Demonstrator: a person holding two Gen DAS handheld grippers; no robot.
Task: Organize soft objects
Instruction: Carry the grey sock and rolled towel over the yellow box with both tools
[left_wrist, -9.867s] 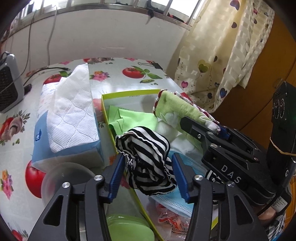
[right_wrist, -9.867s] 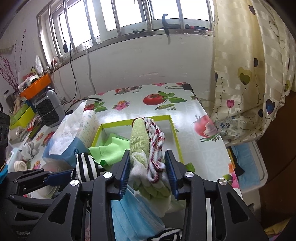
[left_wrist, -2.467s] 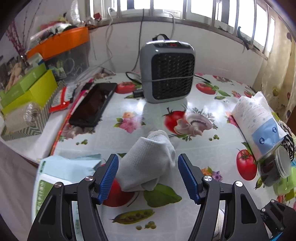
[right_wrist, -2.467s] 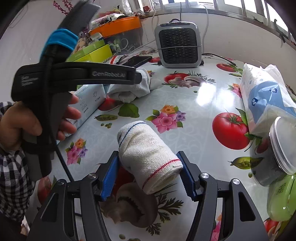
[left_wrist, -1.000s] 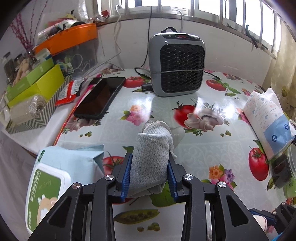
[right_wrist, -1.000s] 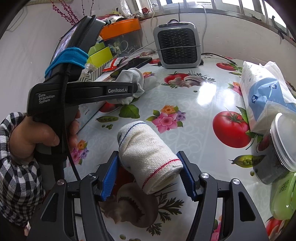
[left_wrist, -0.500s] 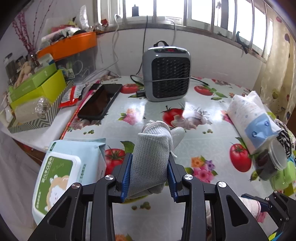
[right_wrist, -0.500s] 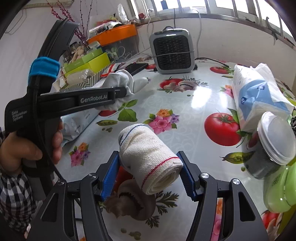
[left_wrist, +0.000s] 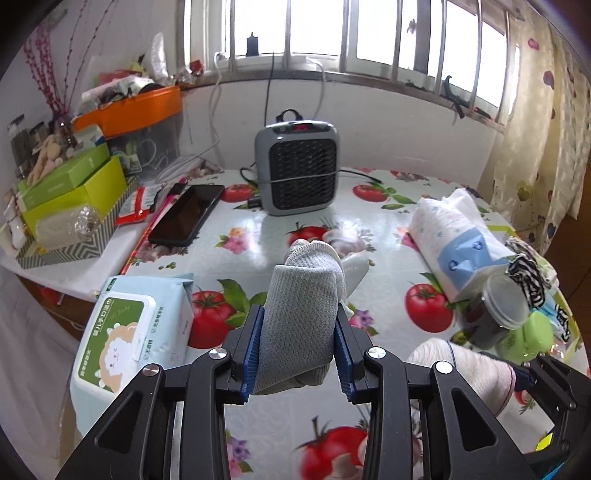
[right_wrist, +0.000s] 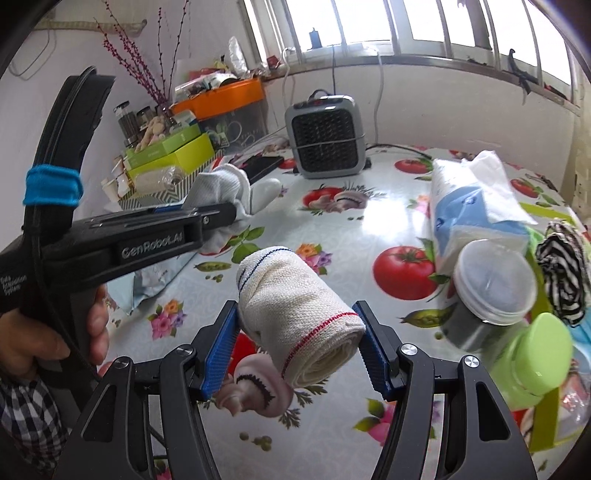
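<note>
A: Daylight from the barred window falls on a tabletop (left_wrist: 373, 236) under glossy tomato-print oilcloth. What do we have in the tongs?

B: Our left gripper (left_wrist: 299, 354) is clamped on a folded grey sock (left_wrist: 304, 314), blue pads pressed into both flanks, toe poking forward, off the oilcloth. Our right gripper (right_wrist: 295, 350) is closed on a rolled cream towel (right_wrist: 295, 314) with red and blue edge stripes, pinched across its middle.

A: How do we expect them to handle?

B: Both look light and soft. The sock squashes under the pads, so a grip across the thick fold seems wisest; a loose end could slip out. The roll looks firmer, but we judge it may unwind if pinched near an end, so mid-roll is the place.

A: And beyond the tongs?

B: At the tabletop's right edge we see a tissue pack (right_wrist: 476, 206), a lidded clear cup (right_wrist: 495, 284), a green lid (right_wrist: 535, 354) and a striped cloth (right_wrist: 561, 266) lying on a yellow-green box whose inside we cannot make out. At the left edge lies a wipes pack (left_wrist: 129, 332). Along the far edge stand a grey heater (left_wrist: 299, 170) and a dark phone (left_wrist: 188, 214). The slick oilcloth will likely let dropped things slide.
</note>
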